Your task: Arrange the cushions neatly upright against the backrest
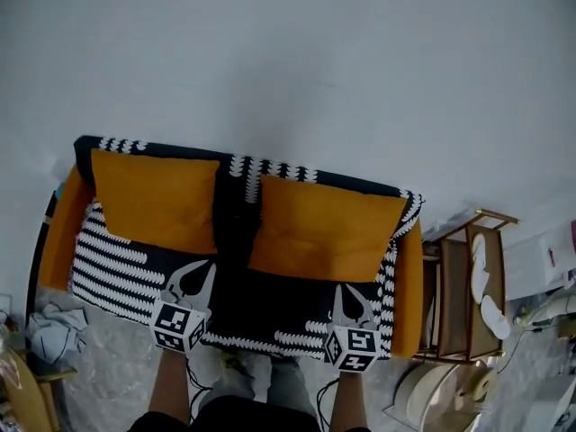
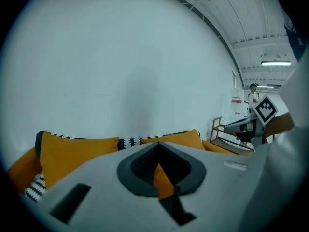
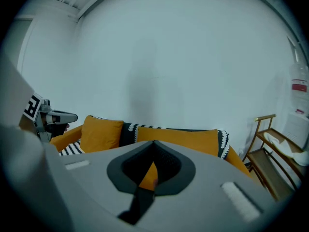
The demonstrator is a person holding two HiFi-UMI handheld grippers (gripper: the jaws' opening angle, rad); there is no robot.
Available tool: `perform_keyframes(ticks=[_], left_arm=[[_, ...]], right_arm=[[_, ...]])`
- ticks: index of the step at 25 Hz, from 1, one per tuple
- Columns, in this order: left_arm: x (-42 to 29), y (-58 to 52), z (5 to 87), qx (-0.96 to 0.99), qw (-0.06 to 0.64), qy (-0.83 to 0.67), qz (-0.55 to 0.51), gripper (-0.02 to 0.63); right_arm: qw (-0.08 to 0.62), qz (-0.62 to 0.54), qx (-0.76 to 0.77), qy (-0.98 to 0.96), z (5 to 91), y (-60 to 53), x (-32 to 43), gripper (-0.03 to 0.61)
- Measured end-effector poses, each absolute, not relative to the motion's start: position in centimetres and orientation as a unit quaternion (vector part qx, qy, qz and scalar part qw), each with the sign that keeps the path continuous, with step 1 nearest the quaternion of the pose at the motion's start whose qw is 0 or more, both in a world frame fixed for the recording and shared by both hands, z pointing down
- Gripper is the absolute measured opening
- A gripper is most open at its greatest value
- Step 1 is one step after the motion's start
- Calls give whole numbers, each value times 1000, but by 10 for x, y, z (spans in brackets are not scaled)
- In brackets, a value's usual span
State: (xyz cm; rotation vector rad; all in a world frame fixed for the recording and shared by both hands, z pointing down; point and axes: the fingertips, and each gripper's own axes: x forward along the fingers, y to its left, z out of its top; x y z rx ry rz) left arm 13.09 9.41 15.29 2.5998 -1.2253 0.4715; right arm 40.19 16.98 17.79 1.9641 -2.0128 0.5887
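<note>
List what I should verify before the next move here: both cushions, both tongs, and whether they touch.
1. The left cushion stands upright against the backrest: ok.
2. The right cushion stands upright against the backrest: ok.
3. The cushions sit apart, not overlapping: ok.
4. The left tongs are shut and hold nothing: ok.
5. The right tongs are shut and hold nothing: ok.
6. Both tongs are off the cushions, over the seat: ok.

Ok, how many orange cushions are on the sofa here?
2. The left cushion leans on the backrest over the left half of the sofa; the right cushion leans beside it on the right half. No others show.
</note>
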Motion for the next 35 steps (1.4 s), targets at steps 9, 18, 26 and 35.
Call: perform_keyframes(ticks=[9,18,26,35], left_arm=[[101,116,93,894,87,-417,138,-3],[108,131,42,891,74,-433,117,-3],[129,148,15,883,65,-450,111,-2],[147,163,-4,881,37,-458,116,-2]], right_arm=[[112,178,681,-701,119,196,364,14],[102,156,673,-716,70,204,378,13],[103,139,665,-727,50,210,424,14],[86,128,664,-732,29,220,452,12]])
